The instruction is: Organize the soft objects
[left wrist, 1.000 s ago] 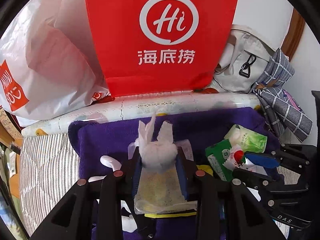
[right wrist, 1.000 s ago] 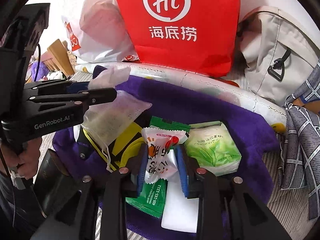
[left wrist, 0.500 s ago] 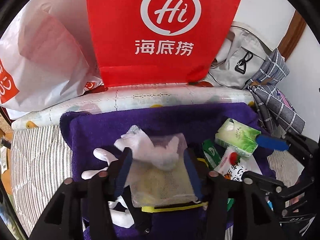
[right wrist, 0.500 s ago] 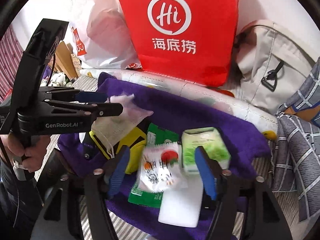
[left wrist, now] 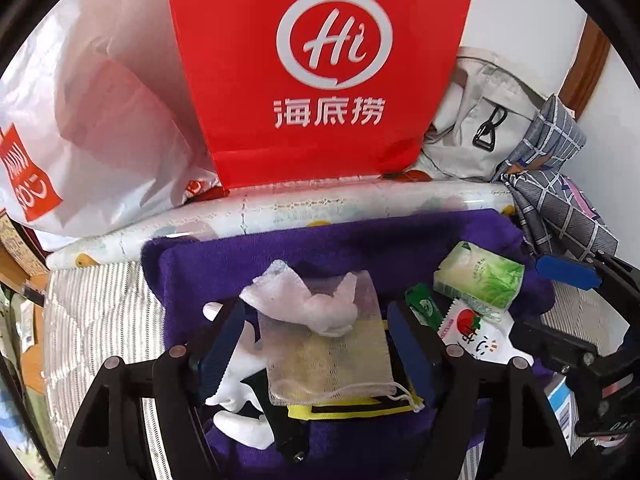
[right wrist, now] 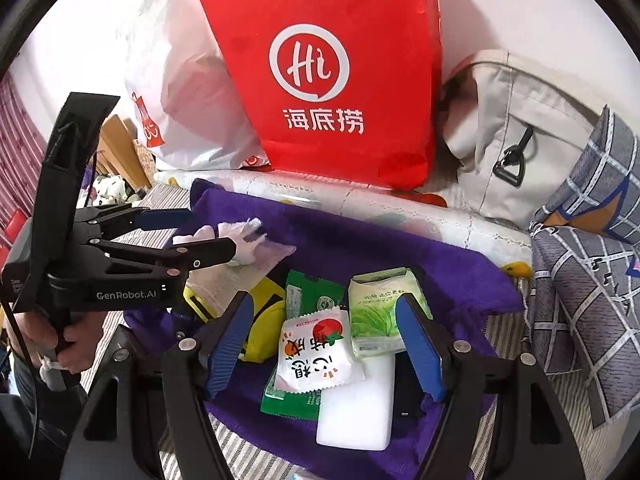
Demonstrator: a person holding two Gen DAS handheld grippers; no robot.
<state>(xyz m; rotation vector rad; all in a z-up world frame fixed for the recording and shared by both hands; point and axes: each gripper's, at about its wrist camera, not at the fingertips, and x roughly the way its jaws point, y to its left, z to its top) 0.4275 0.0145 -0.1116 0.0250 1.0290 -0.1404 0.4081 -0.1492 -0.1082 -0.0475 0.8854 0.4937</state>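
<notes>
Purple fleece towel [left wrist: 320,240]: spread on striped bedding, near edge cut off by both gripper frames.

Left gripper [left wrist: 316,344]: jaws have just been opening and stand apart; pale mesh drawstring pouch [left wrist: 328,360] lies flat between them, untouched, cord end toward camera, long axis running away. Crumpled white tissue [left wrist: 312,304] rests on its far end.

Right gripper [right wrist: 328,344]: jaws likewise just opened, apart. White strawberry-print snack sachet [right wrist: 316,352] lies between them, upright lengthwise, covering a green packet [right wrist: 294,400].

White foam block [right wrist: 356,408]: shown whole only in the right wrist view.
</notes>
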